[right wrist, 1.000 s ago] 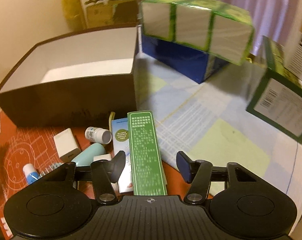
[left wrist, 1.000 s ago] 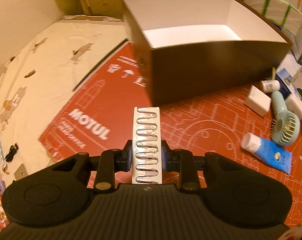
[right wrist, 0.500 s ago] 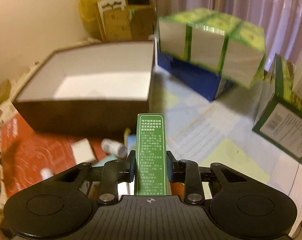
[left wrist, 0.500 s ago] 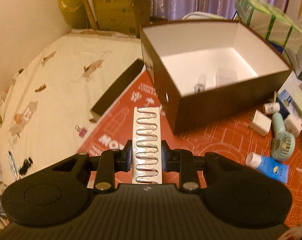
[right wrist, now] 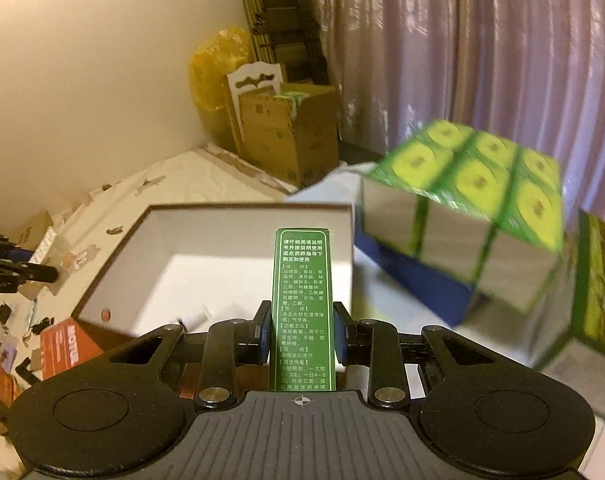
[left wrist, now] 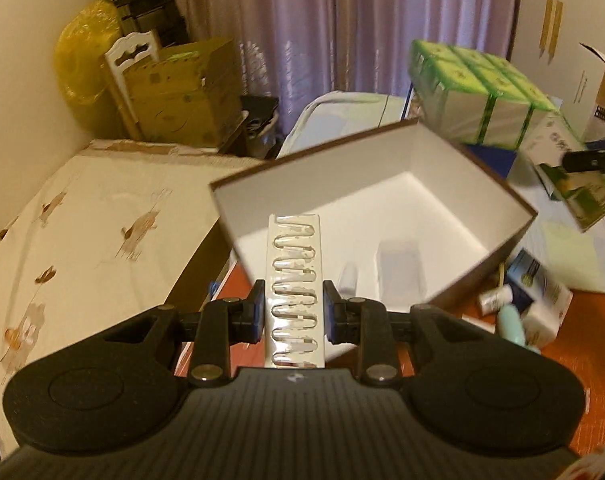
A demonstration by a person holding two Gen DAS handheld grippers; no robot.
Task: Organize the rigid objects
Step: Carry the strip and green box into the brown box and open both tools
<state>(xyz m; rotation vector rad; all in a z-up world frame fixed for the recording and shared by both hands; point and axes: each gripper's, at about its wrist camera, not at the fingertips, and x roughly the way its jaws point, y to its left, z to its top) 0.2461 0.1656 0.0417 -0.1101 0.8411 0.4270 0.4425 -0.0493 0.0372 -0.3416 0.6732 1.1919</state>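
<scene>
Two grips: our left hand-held gripper [left wrist: 293,316] clamps a clear blister tray [left wrist: 293,288], our right hand-held gripper [right wrist: 301,334] has just closed on a green carton [right wrist: 302,304]. We hold both above the open white-lined box [left wrist: 454,200]; a fan [left wrist: 512,322] and small bottle [left wrist: 492,300] lie beside it.

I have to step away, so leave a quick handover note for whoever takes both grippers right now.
Left gripper: shut on a blister strip.
Right gripper: jaws just closed on a green carton.
Both are held in the air in front of the open storage box.
Done: a couple of blurred items lie in the box.
Left: put both in, then the small bottle, the handheld fan and the cartons beside the box.
</scene>
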